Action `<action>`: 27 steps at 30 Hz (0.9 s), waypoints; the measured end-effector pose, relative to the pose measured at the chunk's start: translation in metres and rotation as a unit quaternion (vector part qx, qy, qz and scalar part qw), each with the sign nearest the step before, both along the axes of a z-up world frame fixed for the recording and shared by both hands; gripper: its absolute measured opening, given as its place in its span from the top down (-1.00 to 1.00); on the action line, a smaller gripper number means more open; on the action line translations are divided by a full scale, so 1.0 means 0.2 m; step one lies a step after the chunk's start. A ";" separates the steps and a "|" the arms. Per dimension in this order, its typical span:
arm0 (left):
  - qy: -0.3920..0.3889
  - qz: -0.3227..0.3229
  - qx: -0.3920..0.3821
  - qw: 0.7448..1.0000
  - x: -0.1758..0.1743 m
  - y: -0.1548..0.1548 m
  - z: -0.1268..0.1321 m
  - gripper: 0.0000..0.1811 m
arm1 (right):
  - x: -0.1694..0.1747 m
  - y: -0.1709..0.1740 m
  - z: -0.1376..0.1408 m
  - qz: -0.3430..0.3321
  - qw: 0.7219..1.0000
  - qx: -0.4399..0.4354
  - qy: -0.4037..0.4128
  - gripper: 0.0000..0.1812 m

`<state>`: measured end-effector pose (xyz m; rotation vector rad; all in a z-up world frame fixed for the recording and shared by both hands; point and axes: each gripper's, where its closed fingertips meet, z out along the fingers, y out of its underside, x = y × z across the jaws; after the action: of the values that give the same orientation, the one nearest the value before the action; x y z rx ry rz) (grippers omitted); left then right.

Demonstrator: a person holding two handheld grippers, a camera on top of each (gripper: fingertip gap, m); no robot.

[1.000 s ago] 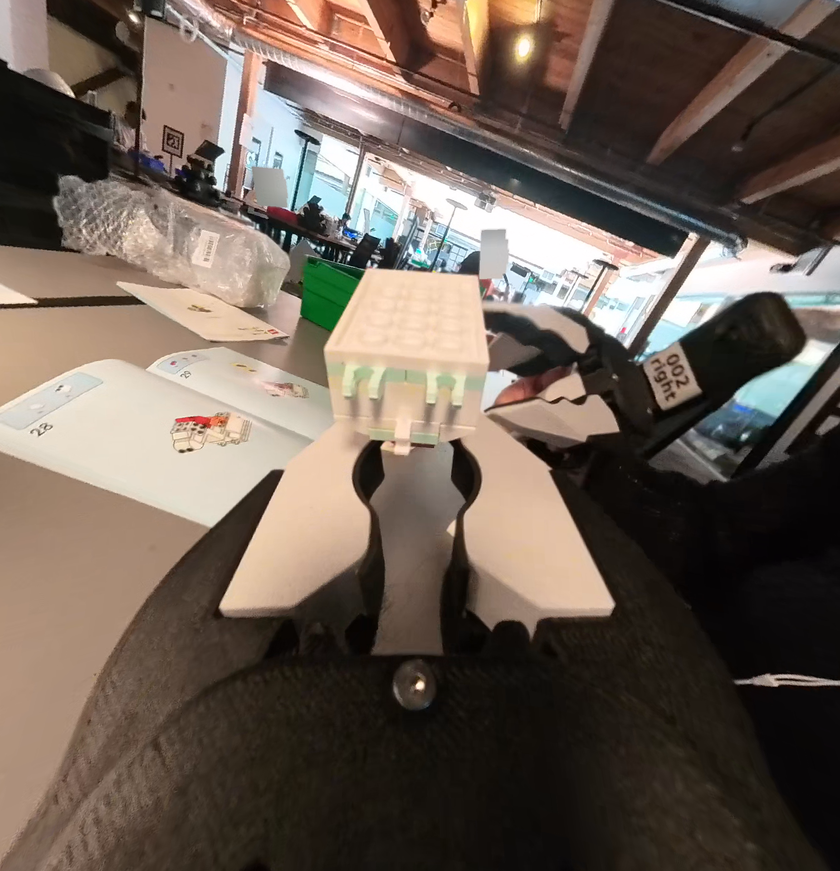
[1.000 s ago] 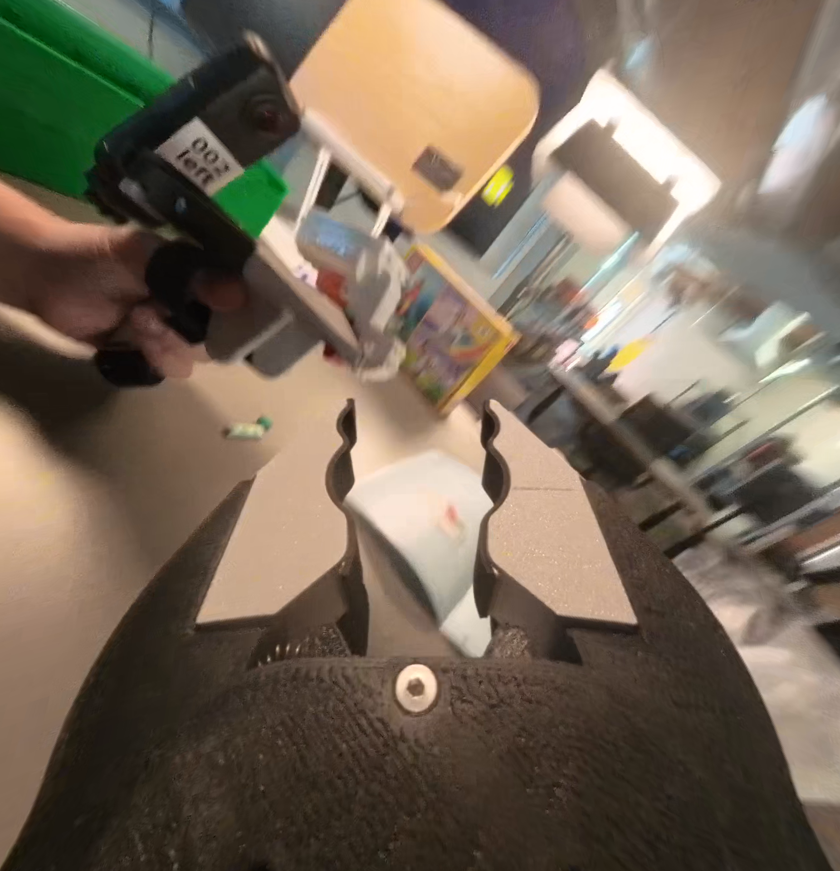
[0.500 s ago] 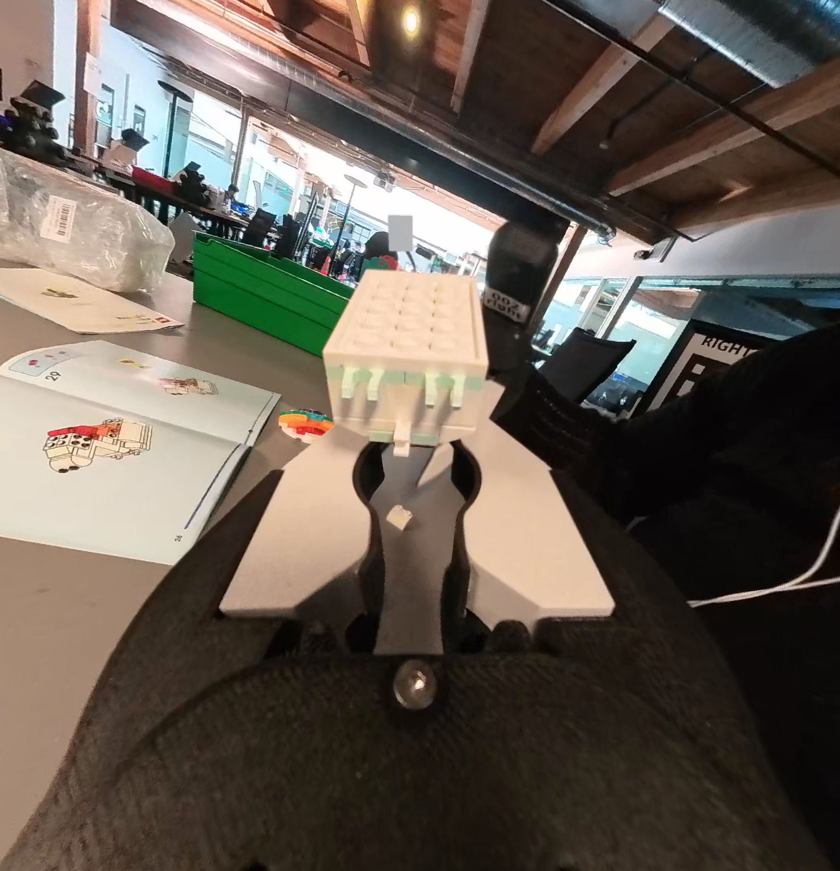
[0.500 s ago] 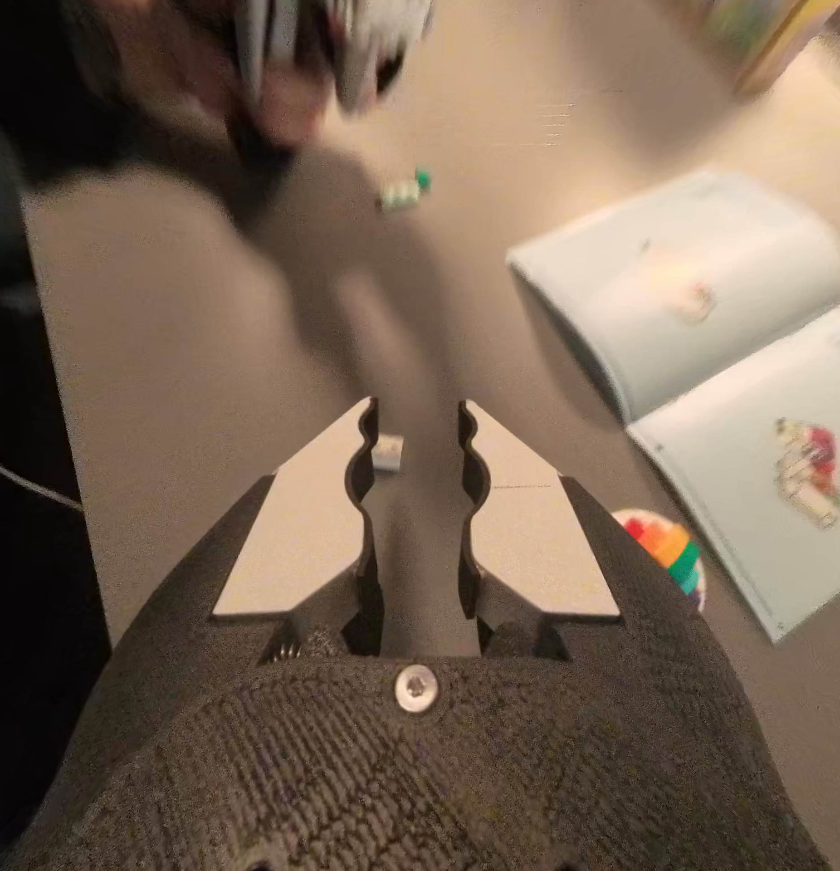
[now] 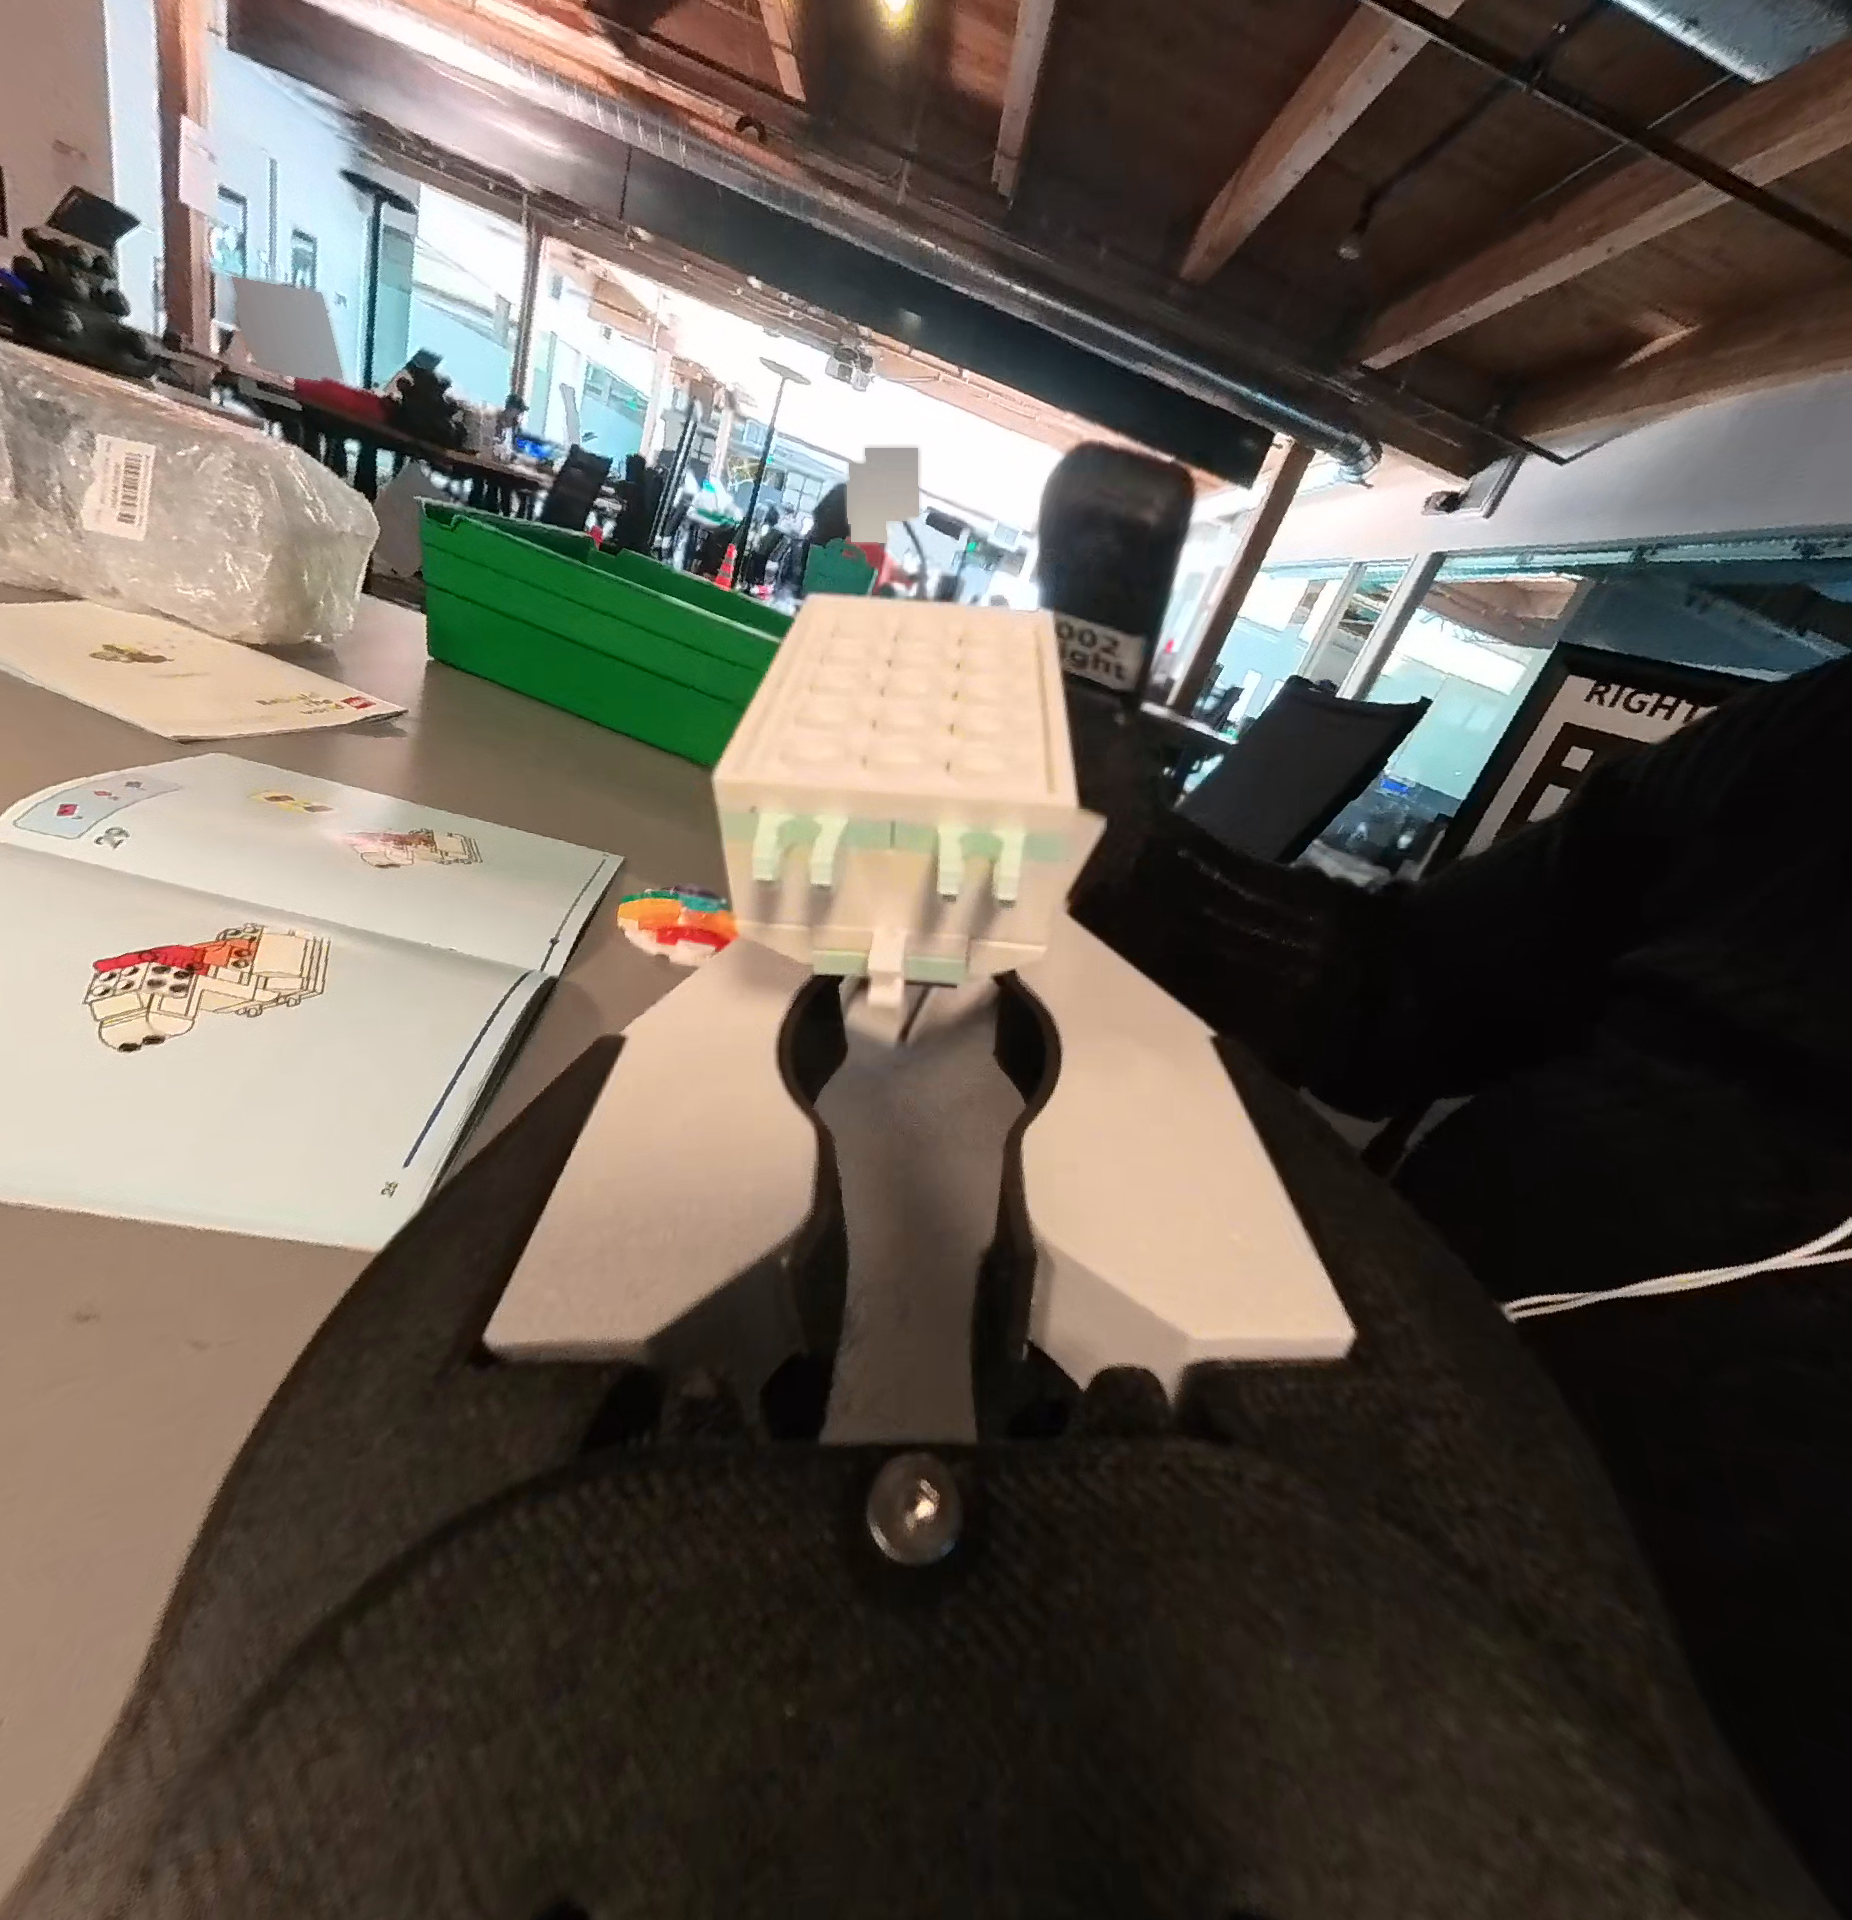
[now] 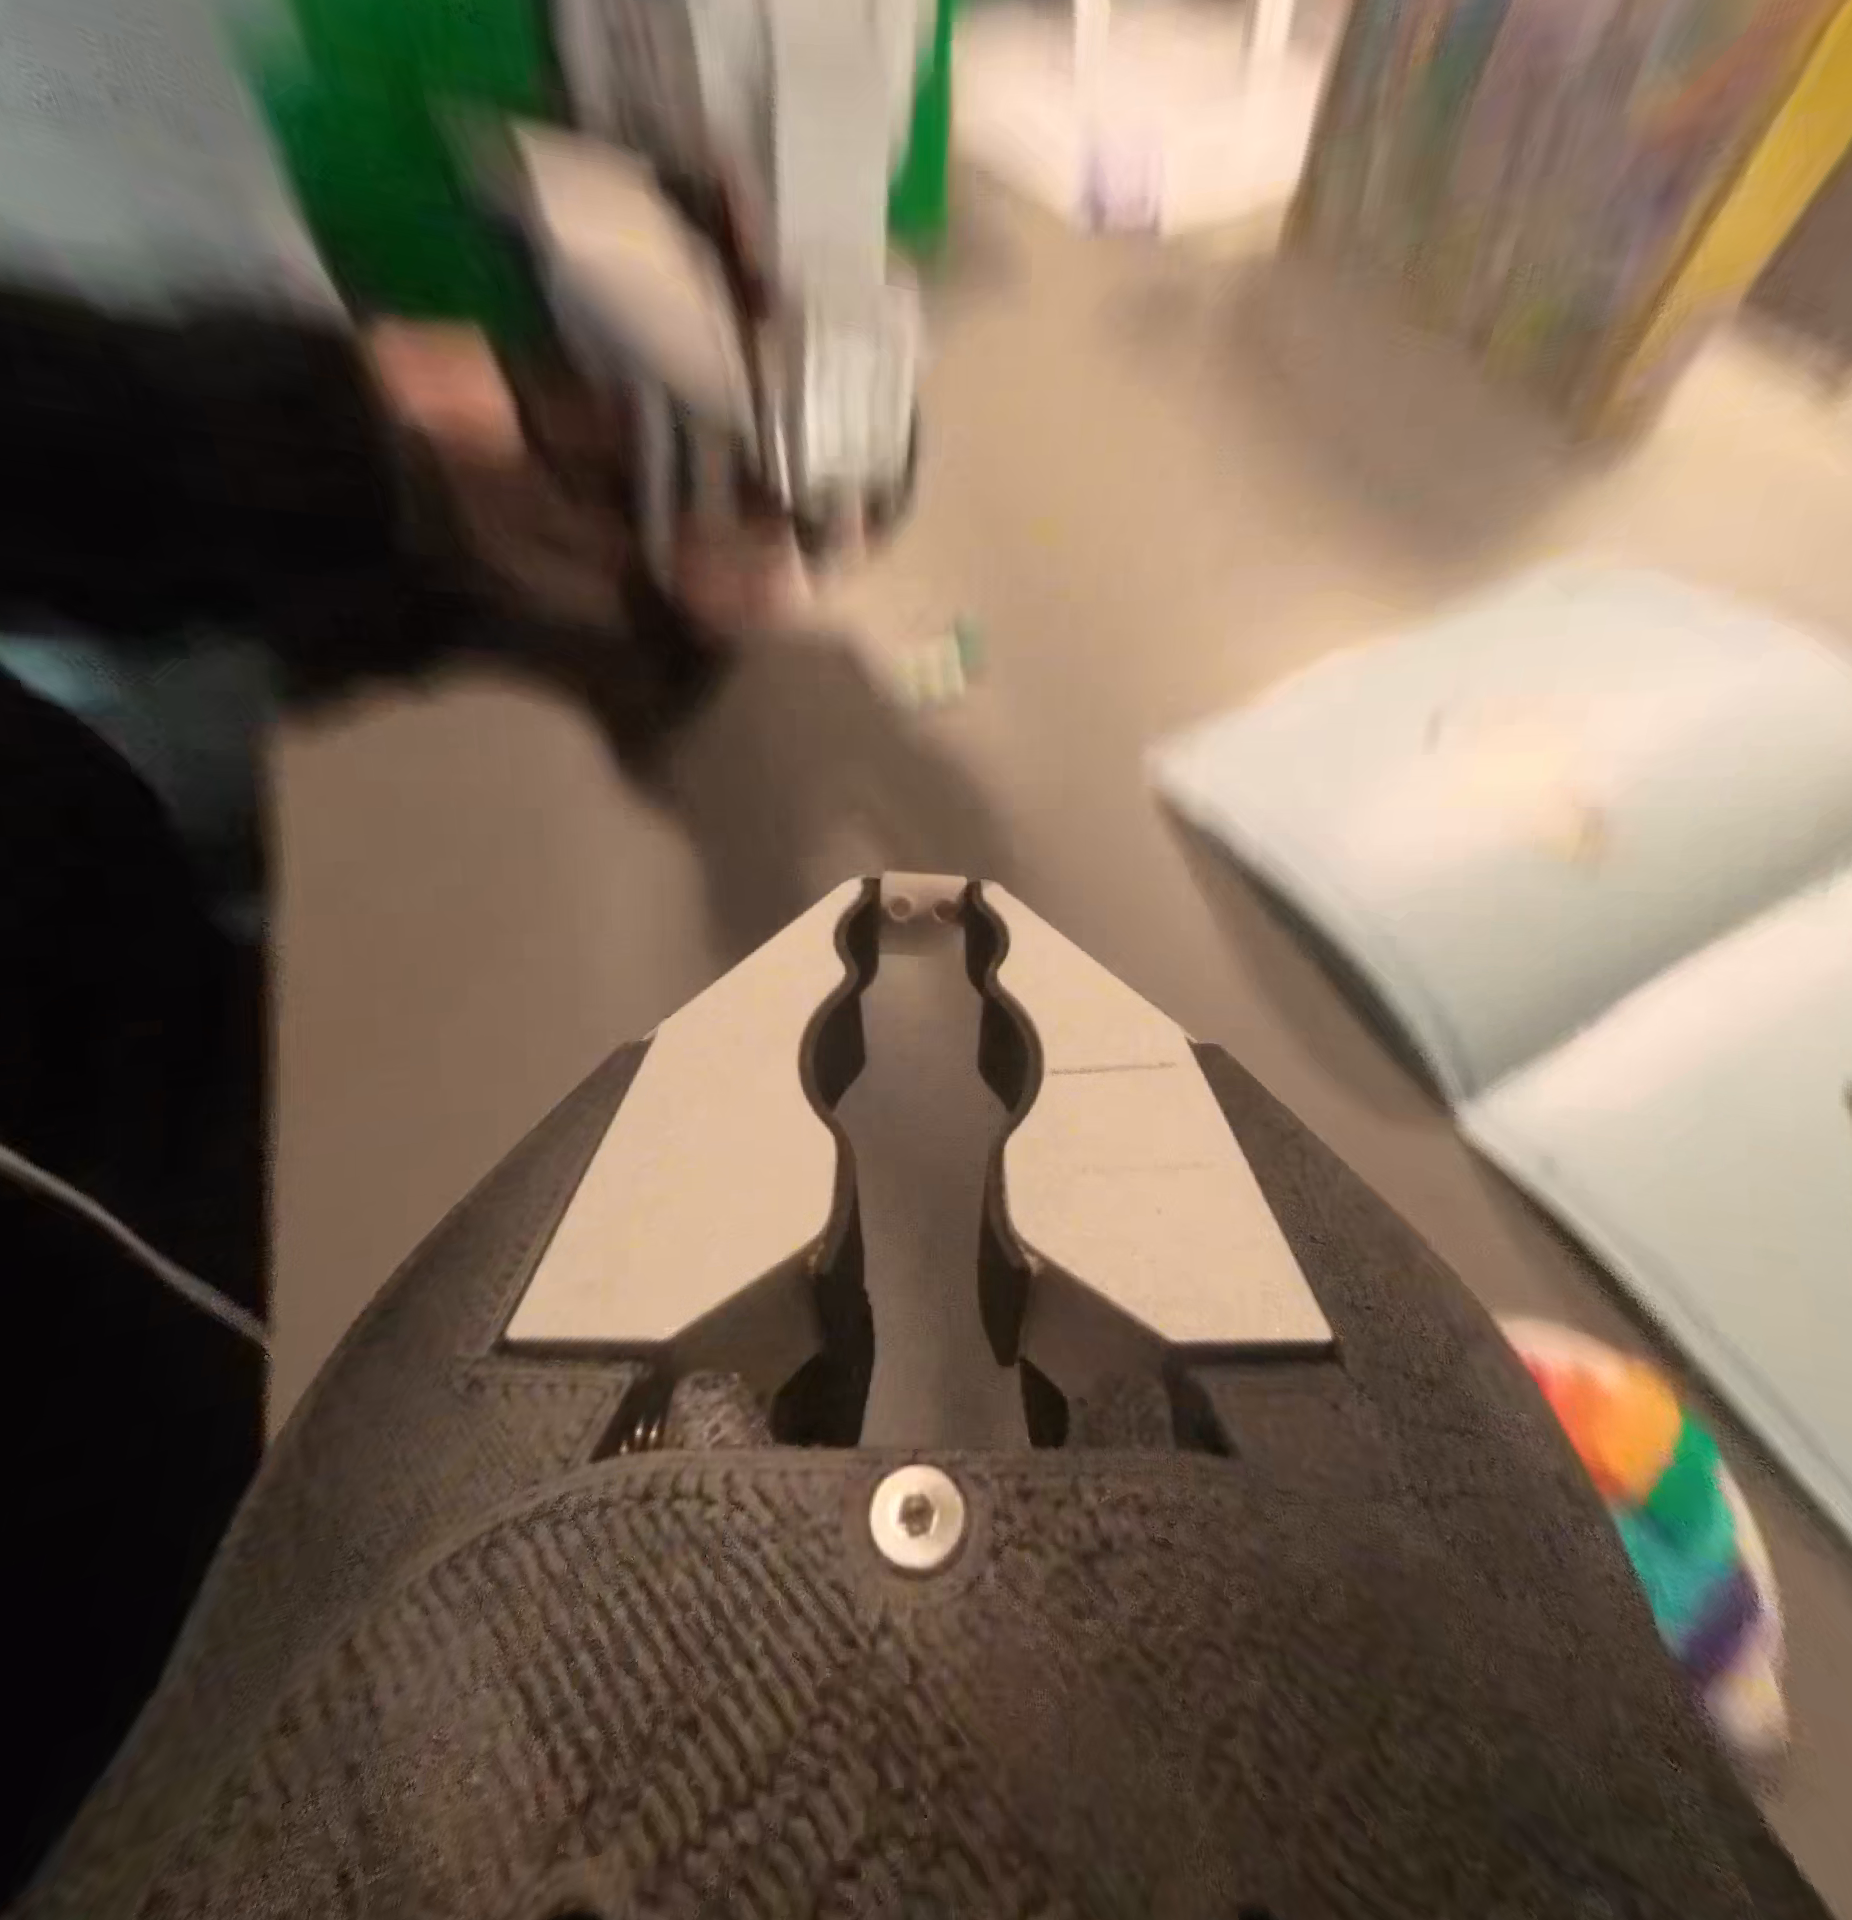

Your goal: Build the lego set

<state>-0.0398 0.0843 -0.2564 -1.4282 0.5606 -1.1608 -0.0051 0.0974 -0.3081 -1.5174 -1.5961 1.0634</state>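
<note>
The left gripper has its jaws clamped on the underside of a white and pale green lego assembly, which is held above the grey surface, with an open instruction booklet and a small rainbow-coloured lego piece lying to its left. The right gripper has its jaws closed on a small white lego piece pinched at the tips, above the same surface. Farther back in the left wrist view, a green bin and a clear plastic bag rest on the surface.
</note>
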 end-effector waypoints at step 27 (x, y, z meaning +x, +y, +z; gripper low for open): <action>-0.002 -0.027 0.012 1.000 0.05 -0.05 0.01 0.75 | -0.13 -0.08 0.36 0.056 0.928 -0.174 0.326 0.84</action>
<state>-0.0291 0.0753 -0.2550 -1.3967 0.6109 -1.1958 -0.0305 0.0816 -0.2363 -1.0997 -1.0650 1.7646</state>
